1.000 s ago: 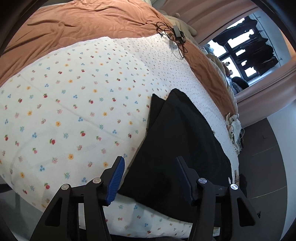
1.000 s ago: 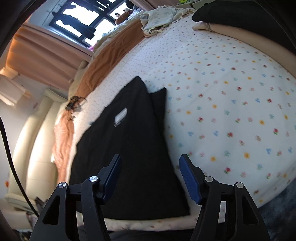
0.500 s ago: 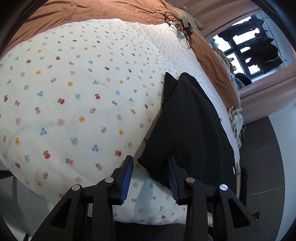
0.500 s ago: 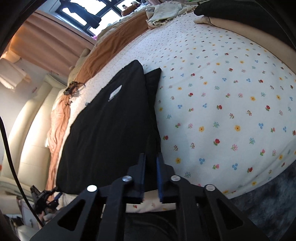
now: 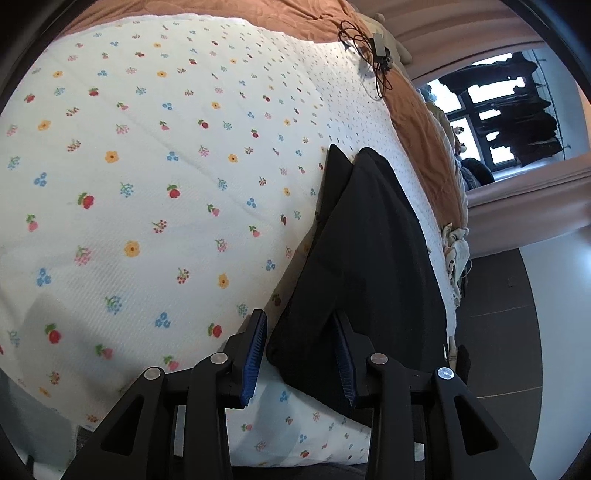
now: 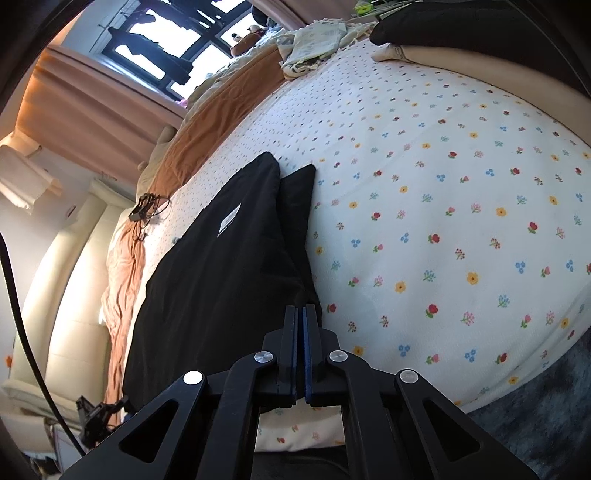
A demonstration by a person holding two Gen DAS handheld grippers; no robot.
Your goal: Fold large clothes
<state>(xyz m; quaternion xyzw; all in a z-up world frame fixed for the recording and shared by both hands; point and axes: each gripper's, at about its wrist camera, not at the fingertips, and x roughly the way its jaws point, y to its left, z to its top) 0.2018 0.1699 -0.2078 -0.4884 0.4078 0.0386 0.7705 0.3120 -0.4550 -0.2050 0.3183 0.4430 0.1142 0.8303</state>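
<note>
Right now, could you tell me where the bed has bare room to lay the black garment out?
The broad floral sheet beside the black garment lies bare, bordered by the brown blanket beyond. It is crowded along the window-side strip: a tangled cable on the blanket and a crumpled cloth at the far corner.

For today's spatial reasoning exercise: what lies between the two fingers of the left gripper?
In the left wrist view, the near corner of the black garment lies between the left gripper's blue pads, over the floral sheet. A gap shows beside the left pad.
</note>
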